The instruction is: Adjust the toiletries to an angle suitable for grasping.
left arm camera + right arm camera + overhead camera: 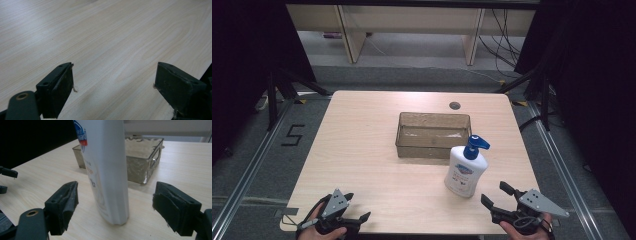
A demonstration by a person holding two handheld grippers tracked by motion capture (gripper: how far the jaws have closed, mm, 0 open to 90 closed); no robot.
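On the light wooden table [362,150], the clear rectangular plastic bin [433,135] stands empty. Just in front of it, the white pump bottle with blue dispenser head [466,170] stands upright, ungrasped. The right gripper [499,197] brackets it, jaws wide, pads clear; grasping and, probably, binning are not yet done. The left gripper [357,212] rests open.

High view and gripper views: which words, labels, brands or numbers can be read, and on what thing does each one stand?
"5": black mark on the grey floor, left of the table.
Label on the white pump bottle: a blue and red logo with printed lines under it, too small and blurred to read in the high view.
Same label in the right gripper view: cut off and blurred, not readable.
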